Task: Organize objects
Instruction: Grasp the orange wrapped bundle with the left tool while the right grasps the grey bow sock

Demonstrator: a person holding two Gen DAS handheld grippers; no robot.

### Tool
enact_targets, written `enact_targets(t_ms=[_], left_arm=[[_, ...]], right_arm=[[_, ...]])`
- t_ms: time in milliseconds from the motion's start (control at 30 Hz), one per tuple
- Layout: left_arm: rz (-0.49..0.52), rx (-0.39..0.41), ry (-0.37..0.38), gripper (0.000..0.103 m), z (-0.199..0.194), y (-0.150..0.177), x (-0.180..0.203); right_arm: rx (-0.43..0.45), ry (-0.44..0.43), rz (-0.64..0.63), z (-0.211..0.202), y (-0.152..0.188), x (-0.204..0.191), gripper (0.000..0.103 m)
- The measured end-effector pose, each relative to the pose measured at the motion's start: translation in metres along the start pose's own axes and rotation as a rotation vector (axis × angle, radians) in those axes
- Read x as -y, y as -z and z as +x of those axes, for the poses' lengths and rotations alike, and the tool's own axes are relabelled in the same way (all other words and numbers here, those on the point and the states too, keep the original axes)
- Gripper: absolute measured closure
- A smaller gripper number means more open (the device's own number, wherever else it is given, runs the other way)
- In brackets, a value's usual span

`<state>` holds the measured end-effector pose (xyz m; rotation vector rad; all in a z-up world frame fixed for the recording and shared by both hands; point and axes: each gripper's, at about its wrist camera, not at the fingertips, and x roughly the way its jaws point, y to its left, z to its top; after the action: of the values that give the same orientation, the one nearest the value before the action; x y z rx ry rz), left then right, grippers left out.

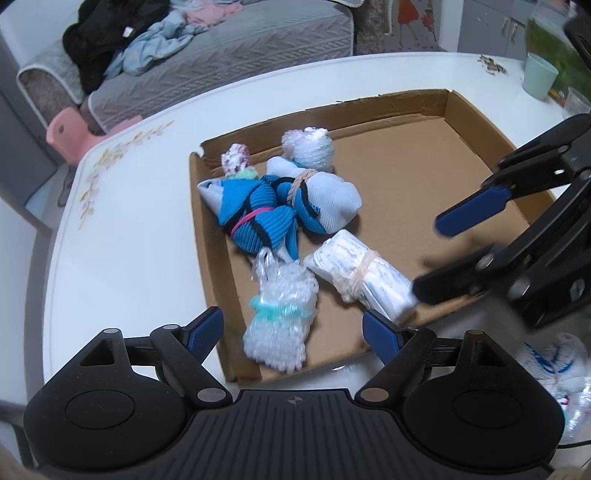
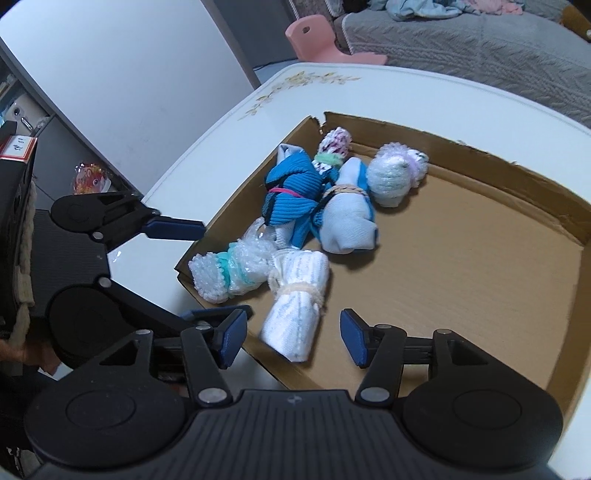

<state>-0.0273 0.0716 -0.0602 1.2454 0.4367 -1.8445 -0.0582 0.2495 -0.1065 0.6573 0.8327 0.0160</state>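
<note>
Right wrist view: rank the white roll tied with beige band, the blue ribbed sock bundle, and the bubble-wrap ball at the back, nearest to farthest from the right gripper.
1. White roll, between the right gripper's open fingers.
2. Blue ribbed sock bundle, mid-box, left.
3. Bubble-wrap ball, by the back wall.

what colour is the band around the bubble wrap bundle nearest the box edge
Teal, a light turquoise, around the bubble wrap bundle; clearest in the left wrist view.

White round-edged table with a faint floral print (image 1: 110, 229), grey quilted sofa strewn with clothes (image 1: 236, 51), small pink plastic chair (image 2: 325, 40), white wall panel (image 2: 129, 74), grey cabinet (image 1: 491, 33)
</note>
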Motion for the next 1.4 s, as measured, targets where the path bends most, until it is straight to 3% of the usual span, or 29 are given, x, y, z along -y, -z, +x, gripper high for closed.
enact_targets(t_ms=[233,500,633,1033,1067,1133,1267,1333,1400], left_arm=[[-0.182,-0.080,-0.002,0.010,-0.027,0.035,-0.005],[-0.623,-0.206,0.087,0.010,-0.034,0.106,-0.026],[-0.619,-0.239,0.078,0.011,-0.026,0.113,-0.021],[-0.643,-0.248,0.084,0.014,-0.006,0.120,-0.016],[-0.626,-0.240,0.081,0.016,-0.006,0.118,-0.014],[-0.615,-0.229,0.082,0.019,-0.006,0.116,-0.013],[-0.574,-0.202,0.062,0.036,-0.009,0.114,-0.006],[-0.545,-0.182,0.059,0.054,-0.010,0.111,0.000],[-0.526,-0.173,0.070,0.060,-0.011,0.109,0.004]], right_arm=[[0.019,0.089,0.019,-0.056,0.026,0.009,0.037],[-0.057,0.171,0.040,-0.114,0.090,0.037,0.034],[-0.139,0.202,0.002,-0.111,0.117,0.042,0.036],[-0.260,0.223,-0.100,-0.077,0.135,0.038,0.048],[-0.265,0.219,-0.101,-0.077,0.136,0.038,0.050],[-0.281,0.217,-0.098,-0.077,0.138,0.042,0.064],[-0.289,0.219,-0.073,-0.075,0.138,0.049,0.068],[-0.297,0.230,-0.064,-0.074,0.139,0.052,0.071],[-0.297,0.234,-0.057,-0.073,0.138,0.054,0.072]])
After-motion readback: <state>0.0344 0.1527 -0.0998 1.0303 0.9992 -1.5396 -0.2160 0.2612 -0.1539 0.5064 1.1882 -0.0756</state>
